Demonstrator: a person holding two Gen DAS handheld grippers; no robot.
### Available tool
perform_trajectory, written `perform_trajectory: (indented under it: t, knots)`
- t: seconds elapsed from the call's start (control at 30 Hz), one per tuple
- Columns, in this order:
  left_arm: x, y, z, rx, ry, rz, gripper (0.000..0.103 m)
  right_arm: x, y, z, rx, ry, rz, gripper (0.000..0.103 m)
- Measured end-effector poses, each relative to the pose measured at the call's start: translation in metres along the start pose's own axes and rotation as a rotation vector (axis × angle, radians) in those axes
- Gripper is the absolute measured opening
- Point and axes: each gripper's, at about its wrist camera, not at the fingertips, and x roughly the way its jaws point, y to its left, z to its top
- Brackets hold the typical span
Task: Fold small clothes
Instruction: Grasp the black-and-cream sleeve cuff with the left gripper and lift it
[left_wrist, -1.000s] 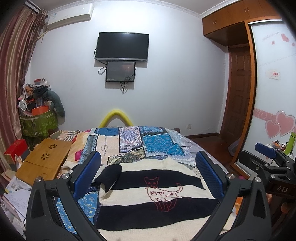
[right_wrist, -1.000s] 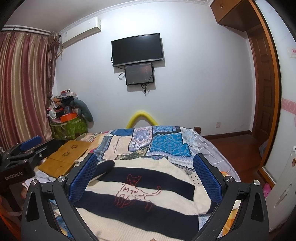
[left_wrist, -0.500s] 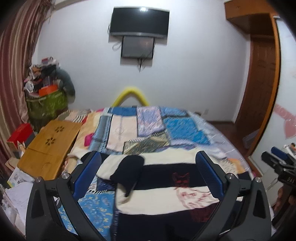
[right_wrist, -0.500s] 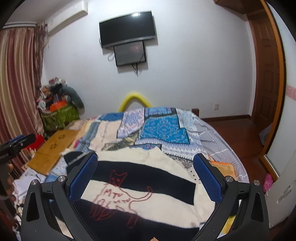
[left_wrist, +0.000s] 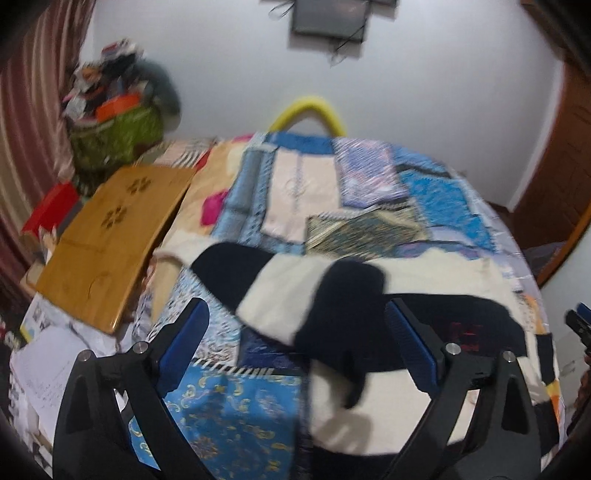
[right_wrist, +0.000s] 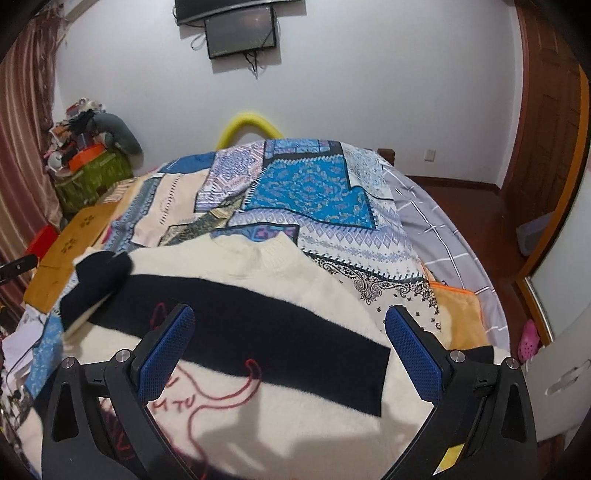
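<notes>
A cream and black striped sweater with a red cat outline lies flat on the bed. Its left sleeve is folded across the body, black cuff toward me. My left gripper hovers over that sleeve, tilted down, and its jaws are closing. The sleeve shows between the fingers, but the pads do not press on it. Over the sweater's chest and right side, my right gripper stands open, holding nothing. The left wrist view is blurred by motion.
A blue patchwork bedspread covers the bed. A wooden lap table and loose papers lie off the left edge, with a green basket of clutter behind. A yellow foam arch stands at the far end.
Both grippers have dropped toward the bed and tipped downward, so the sweater fills more of each view. The left one has come over the folded sleeve.
</notes>
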Motion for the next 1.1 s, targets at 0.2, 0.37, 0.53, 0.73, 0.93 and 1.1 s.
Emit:
perform_trajectory:
  t: [0.2, 0.37, 0.53, 0.73, 0.93, 1.1]
  knots:
    - [0.057, 0.034, 0.002, -0.100, 0.137, 0.038, 0.094, 0.014, 0.001, 0.001, -0.039, 0.035, -0.008, 0.101]
    - [0.099, 0.056, 0.001, -0.196, 0.232, 0.045, 0.085, 0.036, 0.001, 0.006, -0.031, 0.081, 0.042, 0.099]
    - [0.132, 0.068, -0.007, -0.276, 0.317, 0.001, 0.075, 0.041, 0.003, 0.004, -0.010, 0.099, 0.090, 0.096]
    - [0.160, 0.075, -0.013, -0.353, 0.365, -0.028, 0.072, 0.048, 0.006, 0.003, -0.019, 0.109, 0.107, 0.096]
    - [0.176, 0.085, -0.015, -0.448, 0.393, -0.116, 0.052, 0.054, 0.007, -0.001, -0.037, 0.124, 0.104, 0.096]
    - [0.177, 0.087, -0.014, -0.483, 0.414, -0.174, 0.008, 0.054, 0.003, -0.004, -0.015, 0.138, 0.118, 0.096]
